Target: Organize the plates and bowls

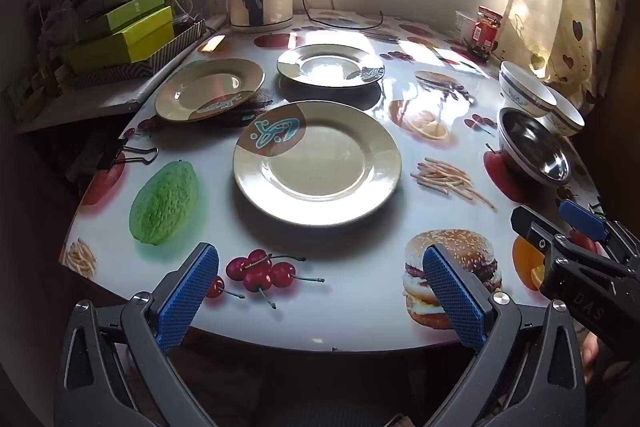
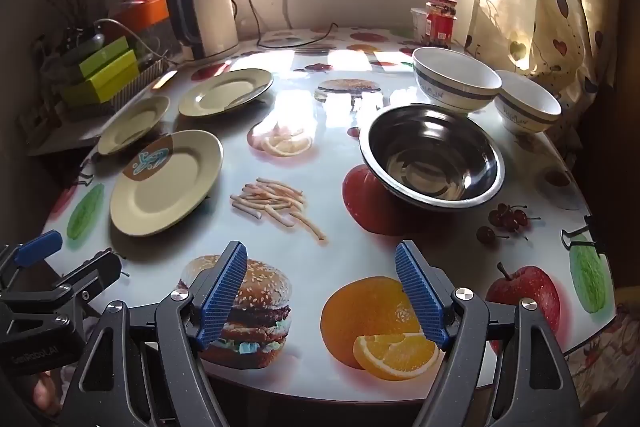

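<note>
Nothing gripped yet: left gripper (image 1: 320,291) and right gripper (image 2: 320,295) both spread, empty, hovering over the table (image 1: 352,323) edge. Three plates (image 1: 317,162) lie apart at left, steel bowl (image 2: 432,159) and two white bowls (image 2: 456,79) at right. Next, probably pinch the near plate's rim for stacking.

Three beige plates lay apart on a fruit-printed table (image 1: 360,323): the nearest plate (image 1: 317,163) at centre, a second plate (image 1: 210,89) far left, a third plate (image 1: 331,65) behind. A steel bowl (image 1: 534,151) sat right, touching two white bowls (image 1: 528,89). The left gripper (image 1: 320,267) hovered wide open, empty, over the near edge.
</note>
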### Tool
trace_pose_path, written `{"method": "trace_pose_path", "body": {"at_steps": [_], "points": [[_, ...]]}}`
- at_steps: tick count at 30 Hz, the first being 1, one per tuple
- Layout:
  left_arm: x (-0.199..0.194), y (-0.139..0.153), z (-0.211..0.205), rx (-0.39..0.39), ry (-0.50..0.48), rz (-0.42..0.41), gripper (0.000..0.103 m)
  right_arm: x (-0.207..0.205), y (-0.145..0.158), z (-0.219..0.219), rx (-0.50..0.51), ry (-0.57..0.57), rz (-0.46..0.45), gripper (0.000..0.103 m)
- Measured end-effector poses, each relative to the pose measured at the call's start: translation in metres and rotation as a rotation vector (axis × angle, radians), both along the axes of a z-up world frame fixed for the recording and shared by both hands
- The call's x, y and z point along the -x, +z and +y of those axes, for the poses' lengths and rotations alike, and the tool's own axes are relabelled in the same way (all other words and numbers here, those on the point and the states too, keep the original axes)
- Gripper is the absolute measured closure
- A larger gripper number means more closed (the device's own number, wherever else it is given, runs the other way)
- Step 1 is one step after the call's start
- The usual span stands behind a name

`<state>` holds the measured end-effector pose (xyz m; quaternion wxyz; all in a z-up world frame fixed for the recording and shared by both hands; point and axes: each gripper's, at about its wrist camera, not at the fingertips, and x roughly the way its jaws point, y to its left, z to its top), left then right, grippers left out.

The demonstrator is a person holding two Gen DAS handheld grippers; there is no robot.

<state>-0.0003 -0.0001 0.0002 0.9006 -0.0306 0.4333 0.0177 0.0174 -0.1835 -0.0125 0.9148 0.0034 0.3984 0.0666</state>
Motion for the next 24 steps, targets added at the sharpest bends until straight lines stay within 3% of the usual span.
{"method": "trace_pose_path", "body": {"at_steps": [10,14,21,24], "points": [[-0.001,0.006,-0.005,-0.055,0.018,0.011,0.0,0.002,0.01,-0.003,0.008,-0.01,-0.041,0.025],[0.001,0.011,-0.001,-0.026,-0.008,-0.012,0.0,0.008,0.019,-0.004,0.018,-0.011,-0.107,0.025],[-0.002,0.015,0.004,0.029,-0.036,-0.011,0.0,0.002,0.025,0.001,0.026,0.014,-0.097,0.025],[-0.002,0.02,0.002,-0.007,-0.019,-0.022,0.001,0.002,0.024,0.0,0.015,0.031,-0.101,0.017]]}}
